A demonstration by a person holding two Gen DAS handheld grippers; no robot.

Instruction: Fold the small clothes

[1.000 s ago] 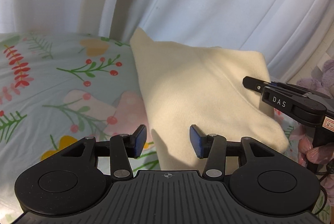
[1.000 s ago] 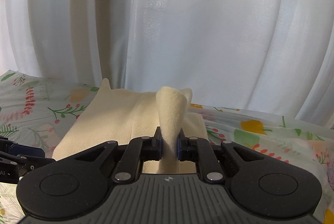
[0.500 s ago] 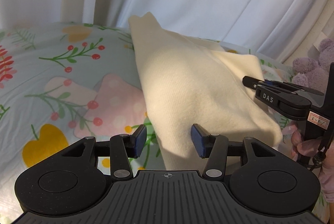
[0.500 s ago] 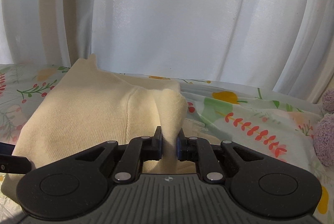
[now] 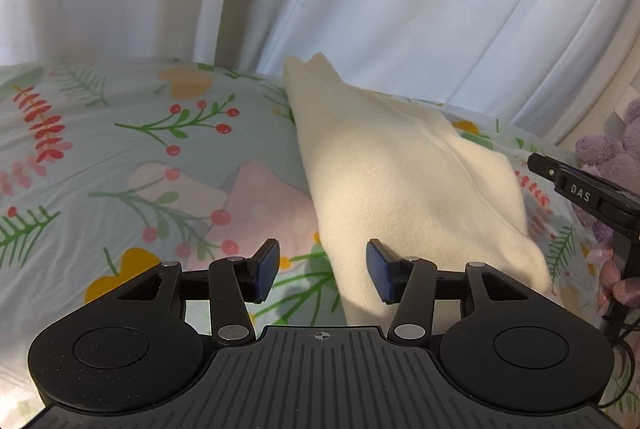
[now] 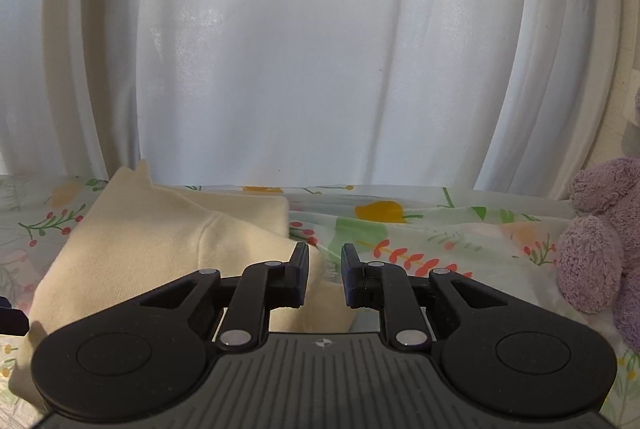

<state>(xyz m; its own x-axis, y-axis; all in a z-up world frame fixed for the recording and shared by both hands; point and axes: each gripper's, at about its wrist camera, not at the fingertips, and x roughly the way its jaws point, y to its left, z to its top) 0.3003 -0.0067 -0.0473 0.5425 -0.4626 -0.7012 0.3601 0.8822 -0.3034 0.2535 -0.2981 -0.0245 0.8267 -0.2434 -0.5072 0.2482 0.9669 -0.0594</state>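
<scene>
— Where is the garment?
— One cream knit garment (image 5: 404, 181) lies folded on the floral bedsheet (image 5: 120, 165) — one purple plush toy (image 6: 600, 233) beside it.
— The tools?
— Left tool (image 5: 322, 271) released, empty; right tool (image 6: 324, 275) released too.

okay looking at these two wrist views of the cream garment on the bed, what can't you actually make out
- Cream garment, left wrist view: its near end is hidden behind the left hand-held gripper.
- Same garment, right wrist view: the near edge is covered by the right hand-held gripper, so the type of clothing is unclear.
- Purple plush toy: cut off by the right edge in both views.
- Behind the white curtain: nothing shows.
</scene>
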